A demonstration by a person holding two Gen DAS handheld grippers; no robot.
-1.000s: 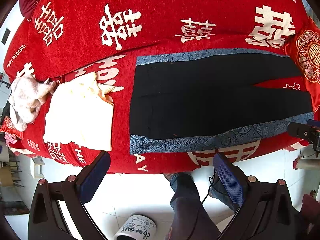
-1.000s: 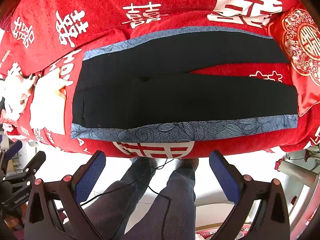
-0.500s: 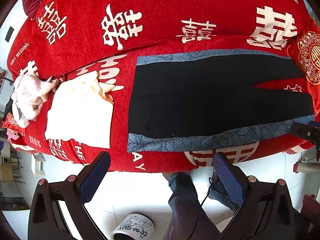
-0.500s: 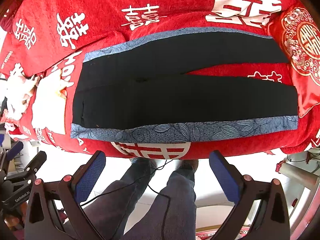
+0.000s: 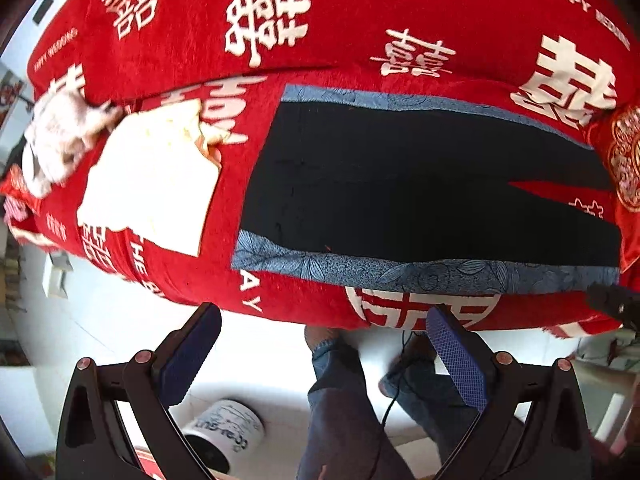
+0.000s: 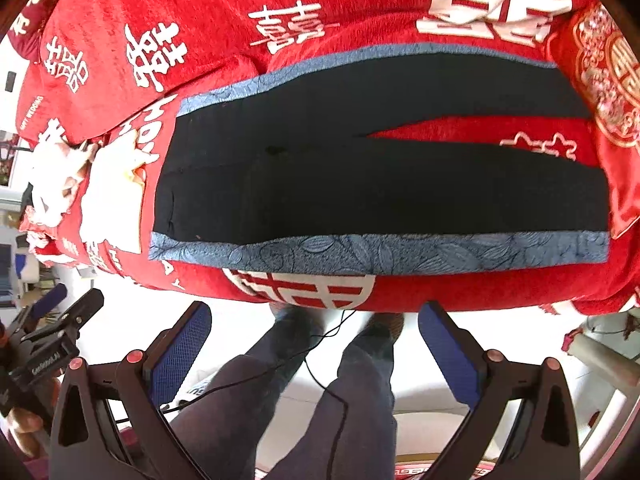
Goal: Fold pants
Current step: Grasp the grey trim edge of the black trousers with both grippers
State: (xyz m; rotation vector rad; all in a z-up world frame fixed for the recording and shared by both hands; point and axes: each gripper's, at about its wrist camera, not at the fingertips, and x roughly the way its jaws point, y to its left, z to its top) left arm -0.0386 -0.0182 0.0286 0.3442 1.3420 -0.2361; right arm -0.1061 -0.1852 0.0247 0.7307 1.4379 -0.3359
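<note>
1. Left wrist view: the left gripper (image 5: 322, 338) has its jaws wide apart and holds nothing. The black pants (image 5: 420, 196) lie flat on the red cover (image 5: 360, 20), up ahead of the jaws and a bit toward the right finger. The blue leaf-print stripe (image 5: 400, 272) runs along the near edge of the pants. A cream folded cloth (image 5: 152, 184) lies on the cover ahead of the left finger. Since a second ago the pants look a little bigger and lower, so the gripper has come closer. A white mug (image 5: 224, 432) stands on the floor between the fingers.

2. Right wrist view: the right gripper (image 6: 314, 338) is also open wide and empty. The pants (image 6: 360, 188) lie spread out straight ahead of the jaws, legs pointing right with a red gap between them. They lie just as before. The person's legs in jeans (image 6: 320, 400) show between the fingers. The left gripper (image 6: 48, 344) shows beside the left finger.
</note>
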